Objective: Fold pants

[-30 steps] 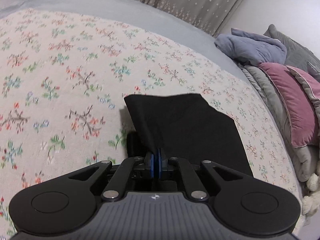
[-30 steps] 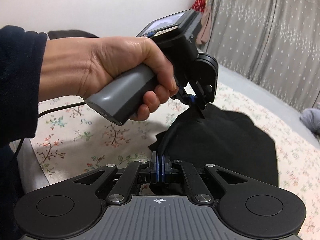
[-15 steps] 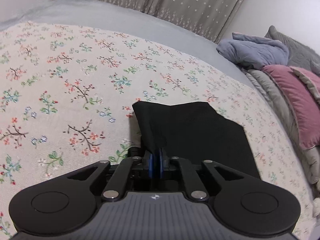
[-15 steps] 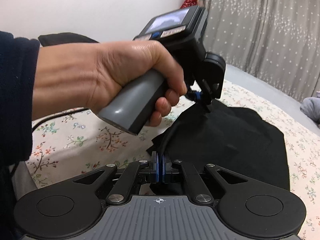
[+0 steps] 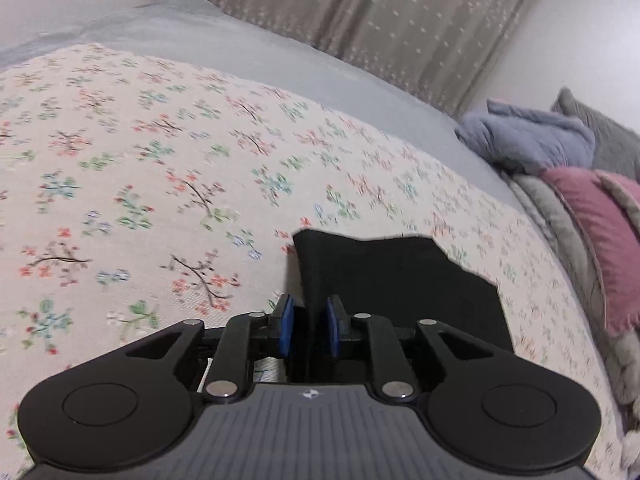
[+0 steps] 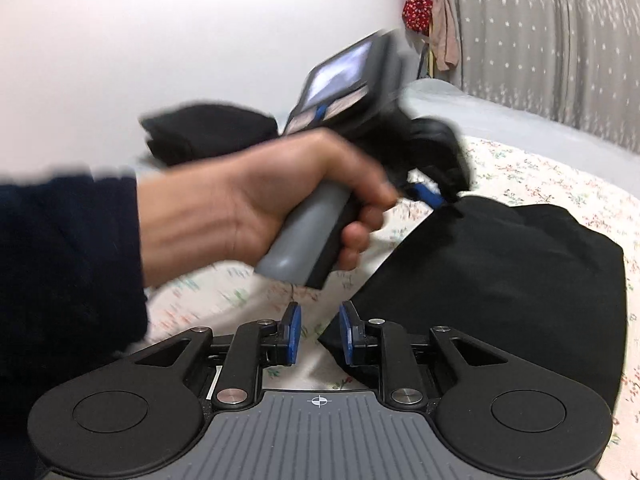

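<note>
Black pants [image 6: 500,280] lie folded compact on the floral bedspread [image 5: 160,200]. My left gripper [image 5: 309,326] and right gripper [image 6: 319,334] are both parted, gripping nothing; probably only smoothing left.

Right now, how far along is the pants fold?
Done: the pants lie as a compact black bundle on the bedspread. In hand: both grippers are open; cloth sits loose between the left gripper pads, while the right gripper holds nothing. Left: pull clear, perhaps smooth the edges.
</note>
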Tool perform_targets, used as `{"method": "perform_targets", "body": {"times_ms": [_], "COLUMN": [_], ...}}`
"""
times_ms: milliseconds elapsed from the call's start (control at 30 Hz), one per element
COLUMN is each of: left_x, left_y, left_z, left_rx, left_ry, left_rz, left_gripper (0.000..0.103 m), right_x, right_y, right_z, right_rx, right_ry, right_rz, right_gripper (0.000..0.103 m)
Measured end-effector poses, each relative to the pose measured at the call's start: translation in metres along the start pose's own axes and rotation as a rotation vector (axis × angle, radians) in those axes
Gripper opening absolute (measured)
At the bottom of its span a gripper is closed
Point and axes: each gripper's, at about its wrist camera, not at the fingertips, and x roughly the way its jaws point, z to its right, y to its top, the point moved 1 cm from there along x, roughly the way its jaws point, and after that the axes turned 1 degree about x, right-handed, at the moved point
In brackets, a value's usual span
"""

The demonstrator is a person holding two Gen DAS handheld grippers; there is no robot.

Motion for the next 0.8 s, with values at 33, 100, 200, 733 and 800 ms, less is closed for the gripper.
{"method": "perform_targets", "body": {"times_ms": [33, 100, 200, 733, 800], "left_x": [-0.006, -0.019, -0.041, -0.017, -0.021], "left_y": [0.001, 0.002, -0.002, -0.066, -0.066], "left_z": [-0.001, -0.001, 0.018, 0.049, 0.046], "left_rx": [-0.014, -0.045, -0.024, 0.138, 0.124], "left_ry": [0.002, 0.016, -0.048, 0.043, 0.034], "left_rz": [0.012, 0.027, 0.040, -0.163, -0.160], "left_gripper": [0.024, 0.024, 0.024, 0.005, 0.005], "right_x": [-0.011, -0.037, -0.064, 0.017, 0.022], "right_y": [0.003, 0.009, 0.012, -0.030, -0.036], "right_z": [0.006, 0.022, 0.048, 0.140, 0.135], "right_rx": [0.018, 0.049, 0.068, 0.345, 0.336], "right_ry": [0.010, 0.022, -0.050, -0.255, -0.269], "right_rz": [0.010, 0.039, 0.085, -0.182, -0.183], "right_gripper": [0.021, 0.021, 0.021, 0.021, 0.021]}}
